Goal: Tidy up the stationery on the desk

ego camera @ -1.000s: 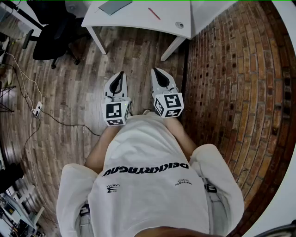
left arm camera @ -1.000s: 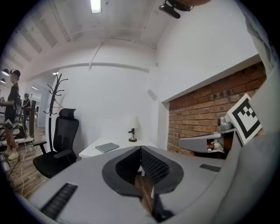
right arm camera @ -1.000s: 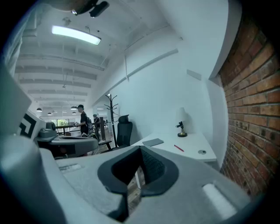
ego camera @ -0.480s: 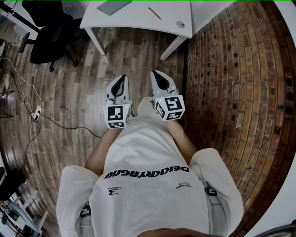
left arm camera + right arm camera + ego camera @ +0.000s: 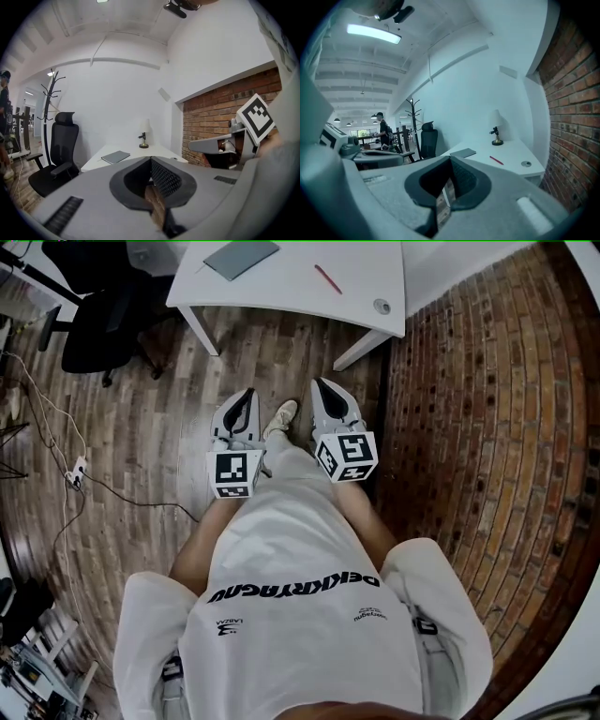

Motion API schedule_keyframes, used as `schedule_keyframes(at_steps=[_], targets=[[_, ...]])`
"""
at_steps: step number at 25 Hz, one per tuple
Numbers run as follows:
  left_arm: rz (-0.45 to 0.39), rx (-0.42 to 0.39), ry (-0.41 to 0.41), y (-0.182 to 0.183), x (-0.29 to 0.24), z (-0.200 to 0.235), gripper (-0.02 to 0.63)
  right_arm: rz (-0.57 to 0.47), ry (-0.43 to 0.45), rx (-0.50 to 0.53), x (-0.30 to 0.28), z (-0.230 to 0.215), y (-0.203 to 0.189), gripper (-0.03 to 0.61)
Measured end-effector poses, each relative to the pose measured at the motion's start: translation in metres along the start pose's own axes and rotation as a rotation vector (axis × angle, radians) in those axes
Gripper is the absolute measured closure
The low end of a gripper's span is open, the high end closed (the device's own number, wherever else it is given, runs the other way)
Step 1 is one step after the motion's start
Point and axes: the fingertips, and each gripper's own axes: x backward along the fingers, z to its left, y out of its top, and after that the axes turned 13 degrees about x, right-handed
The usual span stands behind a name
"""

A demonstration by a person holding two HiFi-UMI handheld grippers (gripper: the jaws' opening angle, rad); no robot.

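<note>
A white desk (image 5: 281, 282) stands ahead of me on the wooden floor. On it lie a grey notebook (image 5: 241, 257), a red pen (image 5: 328, 278) and a small round disc (image 5: 382, 307). The right gripper view shows the notebook (image 5: 463, 153), the pen (image 5: 496, 160), the disc (image 5: 526, 164) and a small lamp (image 5: 497, 131) at the back. My left gripper (image 5: 246, 395) and right gripper (image 5: 319, 385) are held side by side at waist height, well short of the desk. Both are shut with nothing between the jaws. The left gripper view shows the notebook (image 5: 116, 156) and lamp (image 5: 144, 136).
A black office chair (image 5: 98, 320) stands left of the desk. A brick wall (image 5: 487, 427) runs along the right. Cables and a power strip (image 5: 75, 463) lie on the floor at left. My shoe (image 5: 279, 416) shows between the grippers. A person (image 5: 382, 126) stands far off.
The desk has come a little nearer and shows more fully. My foot has stepped forward between the grippers. Both grippers stay shut and level.
</note>
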Motion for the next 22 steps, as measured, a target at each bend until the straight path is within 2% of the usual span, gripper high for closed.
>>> schedule_keyframes(at_steps=[4,12,22], targets=[[0.005,-0.028,0.014,0.018,-0.05,0.034,0.615,-0.005,0.012,-0.018,-0.061,-0.016,0.009,0.578],[0.047,-0.011,0.036,0.054,-0.156,0.066,0.615,0.025,0.02,-0.007,-0.163,-0.067,0.029,0.578],[0.074,-0.056,0.049,0.067,-0.256,0.084,0.615,0.015,0.047,-0.082,-0.242,-0.125,0.036,0.578]])
